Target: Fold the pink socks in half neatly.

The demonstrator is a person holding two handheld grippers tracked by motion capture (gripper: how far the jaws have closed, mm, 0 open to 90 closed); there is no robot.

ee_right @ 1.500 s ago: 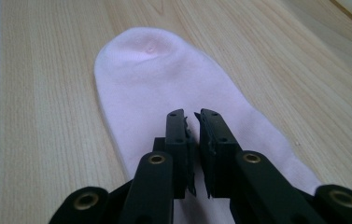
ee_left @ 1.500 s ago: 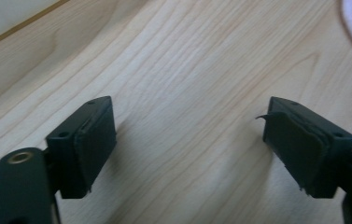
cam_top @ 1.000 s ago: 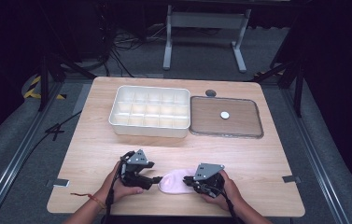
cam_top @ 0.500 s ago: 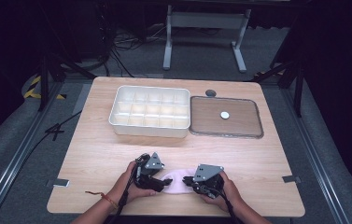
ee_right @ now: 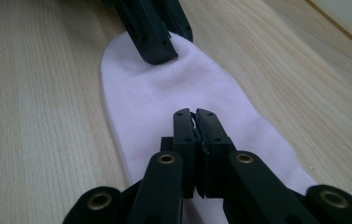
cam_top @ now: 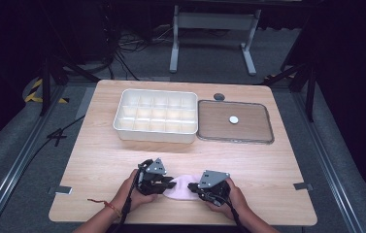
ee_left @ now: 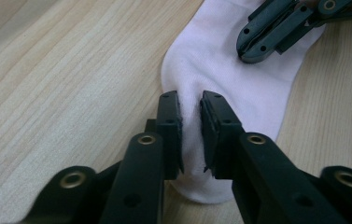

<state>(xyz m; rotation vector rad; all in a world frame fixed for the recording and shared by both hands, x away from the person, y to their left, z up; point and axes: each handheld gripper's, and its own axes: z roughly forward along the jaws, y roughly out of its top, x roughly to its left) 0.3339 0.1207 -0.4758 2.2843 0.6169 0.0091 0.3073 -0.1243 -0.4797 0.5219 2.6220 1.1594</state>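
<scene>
A pale pink sock [cam_top: 183, 187] lies flat near the table's front edge, between my two grippers. My left gripper [cam_top: 169, 184] is at the sock's left end. In the left gripper view its jaws [ee_left: 191, 100] are shut on a pinched fold of the sock [ee_left: 243, 88]. My right gripper [cam_top: 196, 189] holds the other end. In the right gripper view its jaws [ee_right: 194, 114] are shut tight on the sock [ee_right: 159, 88], with the left gripper [ee_right: 152, 32] resting on the far end.
A white tray with several compartments [cam_top: 122, 124] stands at the back middle of the wooden table [cam_top: 93, 160]. Right of it lies a flat brown tray [cam_top: 258, 137] with a small white disc [cam_top: 233, 119]. A small dark round piece [cam_top: 219, 96] sits behind it.
My left gripper has moved right, onto the sock's left end, and closed on it. The right gripper has stayed in place on the sock.
</scene>
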